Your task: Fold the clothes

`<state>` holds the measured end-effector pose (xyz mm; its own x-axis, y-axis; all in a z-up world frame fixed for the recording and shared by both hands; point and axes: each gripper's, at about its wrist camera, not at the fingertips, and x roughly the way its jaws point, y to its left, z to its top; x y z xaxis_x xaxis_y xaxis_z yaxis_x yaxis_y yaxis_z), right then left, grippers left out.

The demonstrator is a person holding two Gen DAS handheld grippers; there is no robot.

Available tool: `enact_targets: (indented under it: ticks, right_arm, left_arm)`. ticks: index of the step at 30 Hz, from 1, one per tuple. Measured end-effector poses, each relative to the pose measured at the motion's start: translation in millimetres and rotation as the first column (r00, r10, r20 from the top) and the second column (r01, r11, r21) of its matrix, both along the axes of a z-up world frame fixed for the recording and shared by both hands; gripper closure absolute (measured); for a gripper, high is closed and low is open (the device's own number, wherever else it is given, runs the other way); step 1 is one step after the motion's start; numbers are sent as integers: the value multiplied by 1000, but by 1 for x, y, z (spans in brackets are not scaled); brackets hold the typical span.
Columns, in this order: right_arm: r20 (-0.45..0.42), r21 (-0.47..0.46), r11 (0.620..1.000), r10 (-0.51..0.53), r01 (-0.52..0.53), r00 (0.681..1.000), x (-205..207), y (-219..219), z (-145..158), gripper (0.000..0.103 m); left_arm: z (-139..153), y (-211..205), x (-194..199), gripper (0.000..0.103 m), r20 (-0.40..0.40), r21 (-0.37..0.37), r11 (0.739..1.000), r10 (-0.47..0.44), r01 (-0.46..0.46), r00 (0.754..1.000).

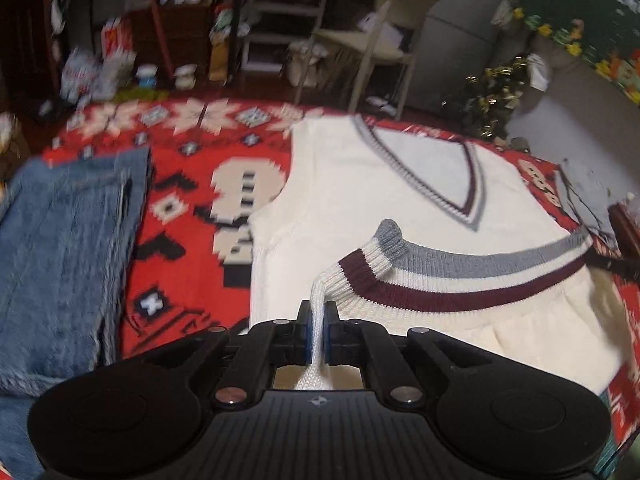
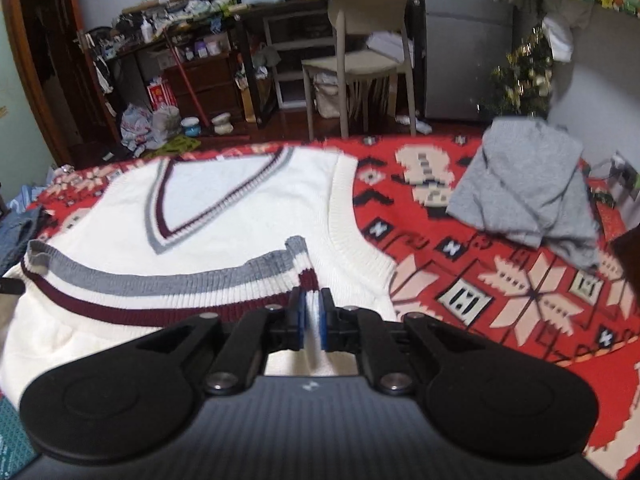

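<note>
In the left wrist view, the left gripper (image 1: 317,312) has its jaws clenched on a corner of the hem (image 1: 460,270) of a white knitted vest (image 1: 352,208). The ribbed cloth runs between the two blue pads (image 1: 308,330) and comes out below them. The hem, with one grey stripe and one dark red stripe, is folded up over the body of the vest, so it lies across the chest part, just under the V-neck (image 1: 460,184). The vest is spread on a red patterned blanket (image 1: 188,216). To the left of the vest, apart from it, lies a pair of blue jeans (image 1: 68,248). Behind the blanket a beige chair (image 1: 384,36) stands on the floor. This view is blurred.

In the right wrist view, the right gripper (image 2: 312,310) also has its jaws clenched, and they grasp the other corner of the same hem (image 2: 160,280). The white ribbed cloth is pressed between the blue pads (image 2: 298,316). The striped band goes from the jaws to the left, across the vest (image 2: 248,216), and the V-neck (image 2: 192,192) is just behind it. To the right, well apart from the vest, a grey garment (image 2: 528,192) lies crumpled on the red blanket (image 2: 500,292). The chair (image 2: 364,60) stands behind the blanket, beside a grey refrigerator (image 2: 460,40).
</note>
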<state>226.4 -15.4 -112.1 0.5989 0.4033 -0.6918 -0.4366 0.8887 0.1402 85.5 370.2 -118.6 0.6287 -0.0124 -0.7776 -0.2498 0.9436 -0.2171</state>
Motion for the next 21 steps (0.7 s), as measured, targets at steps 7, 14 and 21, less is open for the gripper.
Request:
enact_targets:
  ticks: [7,14,21]
  right_arm:
    - [-57,16,998,-57,58,997,12,-12,-20,76]
    - [-92,42,995,-83,87,992,9,-26,-18,76]
    - [-78,59,995,-72,76,994,8,-23,-18,76]
  left_arm:
    - [-8,11,-6,77,14,-30,998,61,-61,998]
    - [4,11,-7,73,77,-24,999,49,-48,996]
    - [5,-6,19,69,105,44,998,-54,49,993]
